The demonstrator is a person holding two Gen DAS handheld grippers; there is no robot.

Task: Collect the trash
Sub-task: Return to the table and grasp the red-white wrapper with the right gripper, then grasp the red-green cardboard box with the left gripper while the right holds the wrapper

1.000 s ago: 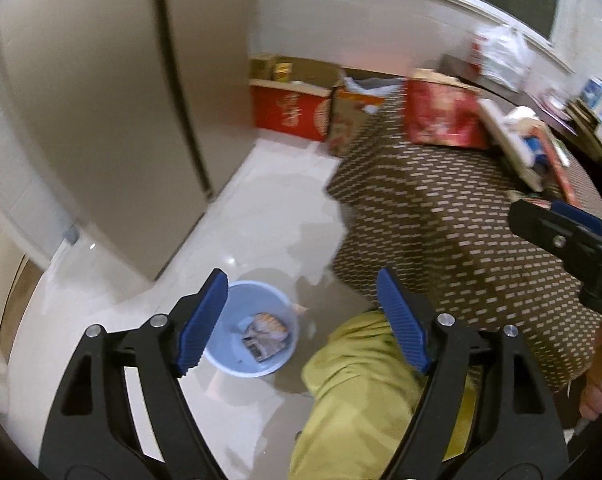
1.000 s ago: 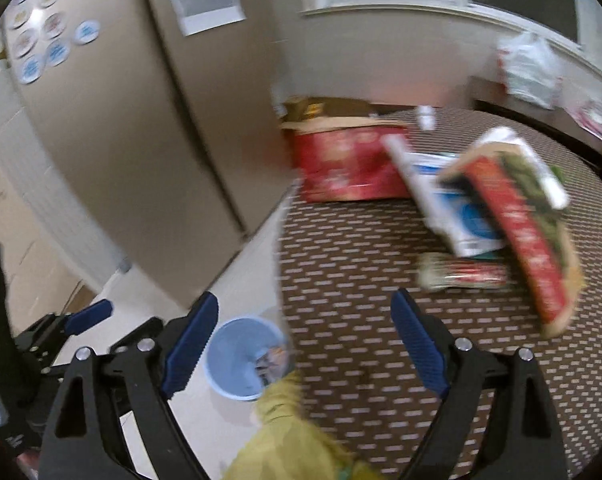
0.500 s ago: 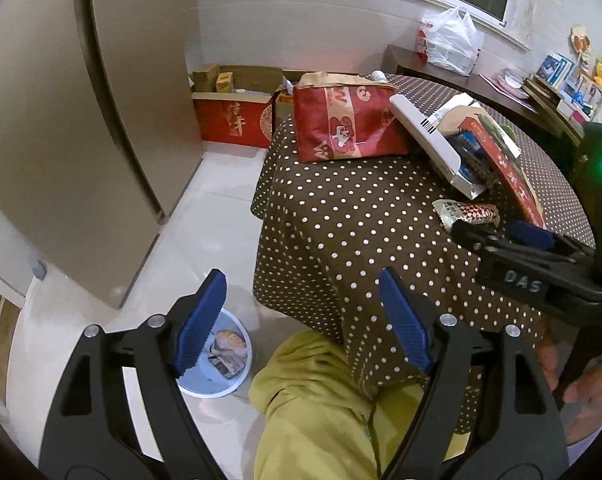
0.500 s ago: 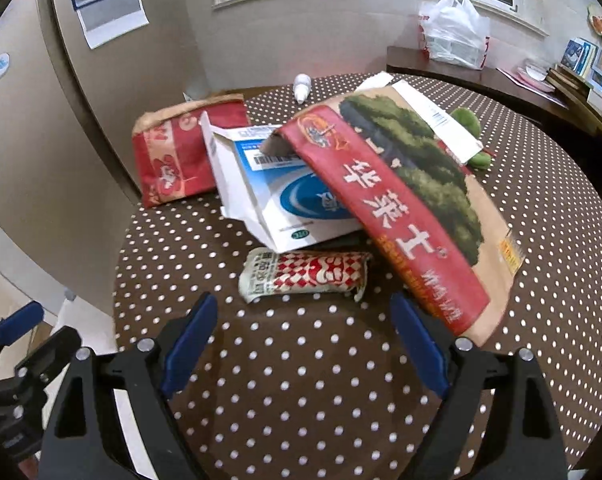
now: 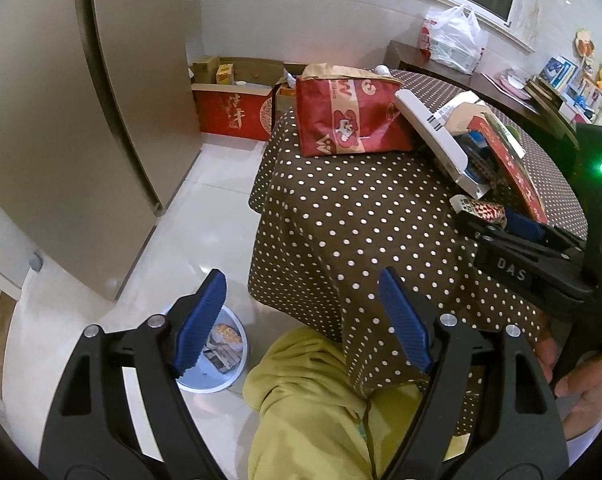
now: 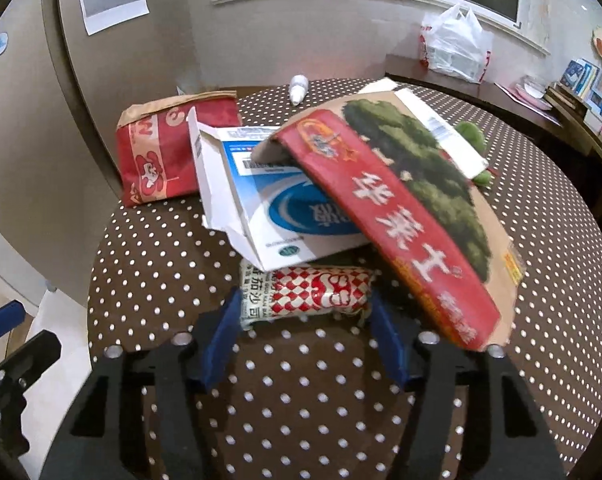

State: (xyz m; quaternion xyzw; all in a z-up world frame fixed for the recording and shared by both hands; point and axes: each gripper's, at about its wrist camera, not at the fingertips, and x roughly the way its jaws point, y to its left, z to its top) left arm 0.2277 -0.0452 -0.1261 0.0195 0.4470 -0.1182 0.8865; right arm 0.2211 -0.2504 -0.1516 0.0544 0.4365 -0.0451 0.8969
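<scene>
The right gripper [image 6: 303, 320] is low over the desk [image 6: 161, 248], which has a brown cloth with white dots. Its two blue fingers [image 6: 221, 332] stand on both sides of a red-and-white checked packet [image 6: 305, 294]; the packet lies flat between the fingertips. The gap is only a little wider than the packet, and I cannot tell if the pads already touch it. Just beyond the fingers, a torn white and blue box [image 6: 277, 208] leans over the far edge of the packet. A large red and green carton [image 6: 401, 200] rests tilted on this box, beyond the right finger. Further beyond the left finger stands a red paper bag [image 6: 161, 152], and far behind it lies a small white bottle [image 6: 299, 88].

The left gripper [image 5: 301, 316] hangs in the air beside the desk, with its fingers [image 5: 199, 320] wide apart and nothing between them. Behind the left finger, down on the floor [image 5: 205, 216], stands a light blue bin [image 5: 237, 364] with some wrappers inside. Between the fingers one sees the hanging cloth and the person's yellow-green sleeve [image 5: 313, 400]. To the right of the right finger, the other gripper reaches over the desk edge toward the packet.
</scene>
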